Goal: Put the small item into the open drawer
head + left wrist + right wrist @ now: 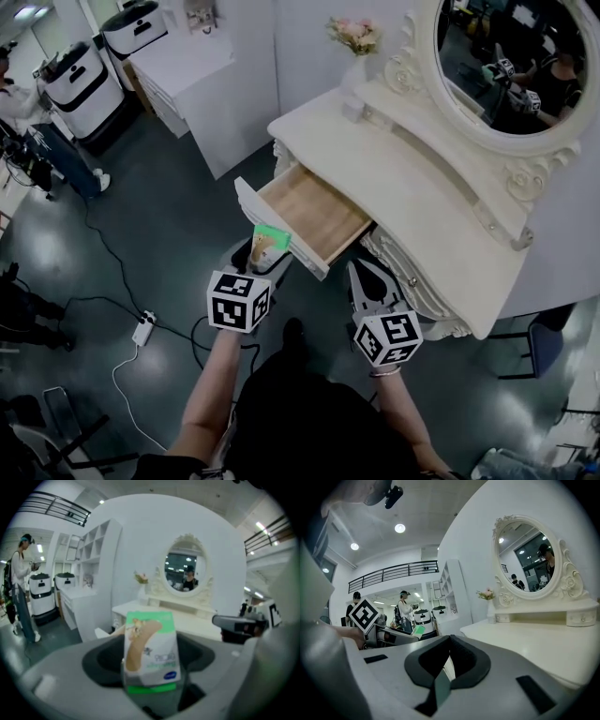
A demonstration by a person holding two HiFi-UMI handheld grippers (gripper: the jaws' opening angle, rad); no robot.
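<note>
Gripping the small box (272,238) in my left tool (264,251), right at the open drawer's (317,217) front; right tool (372,284) clenched, empty.

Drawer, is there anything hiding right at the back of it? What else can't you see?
The drawer: in the head view its back end runs under the table top, so I cannot tell.
The box: in the left gripper view its small print is blurred, and its bottom is tucked between the jaws.
The mirror: in the head view the top edge cuts it off.
</note>
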